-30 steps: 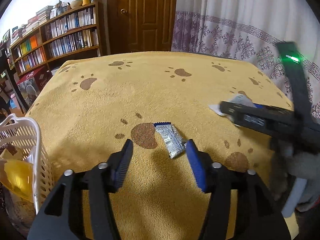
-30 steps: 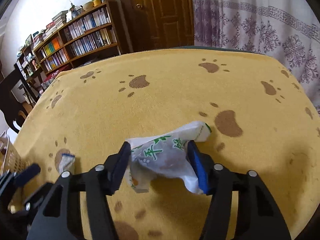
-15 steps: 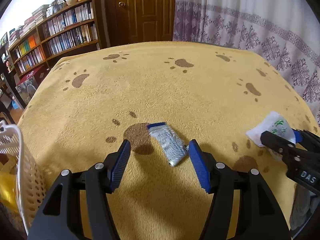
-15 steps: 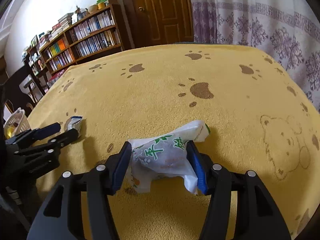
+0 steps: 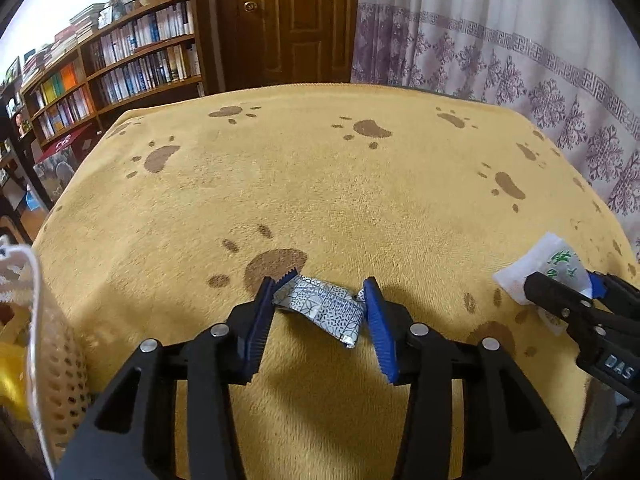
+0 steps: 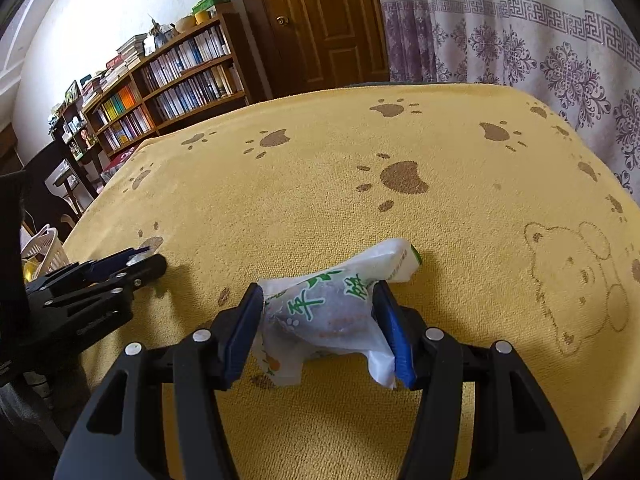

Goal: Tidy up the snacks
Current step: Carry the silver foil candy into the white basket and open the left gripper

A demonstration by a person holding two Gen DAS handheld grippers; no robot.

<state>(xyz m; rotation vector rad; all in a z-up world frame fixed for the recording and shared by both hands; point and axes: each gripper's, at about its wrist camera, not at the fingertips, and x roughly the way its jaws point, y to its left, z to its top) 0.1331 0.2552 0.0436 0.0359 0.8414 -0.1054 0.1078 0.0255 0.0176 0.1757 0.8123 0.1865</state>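
Two snacks in play right now, one per claw: the left claw (image 5: 318, 312) has its blue pads either side of a small silver packet (image 5: 320, 306) lying on the yellow bench (image 5: 320, 184), pads look like they're just meeting the wrapper ends, so I can't tell if it's really clamped yet or just bracketing it, while the right claw (image 6: 320, 320) is closed partway on a white bag with green print (image 6: 324, 312), squeezing its middle and holding it just above or on the cloth. White basket (image 5: 44, 344) sits at the left edge of the bench, right beside the left claw, already with something yellow in it, so that's my guess for where both go. For the packet, I'd finish the squeeze before lifting, since it's lying skewed between the pads and one corner pokes toward the camera, thin foil like that can slip or twist out. Lift straight up a bit, then swing left over the rim, don't drag it across the fuzzy cloth. Right claw should hang back so the two don't bump
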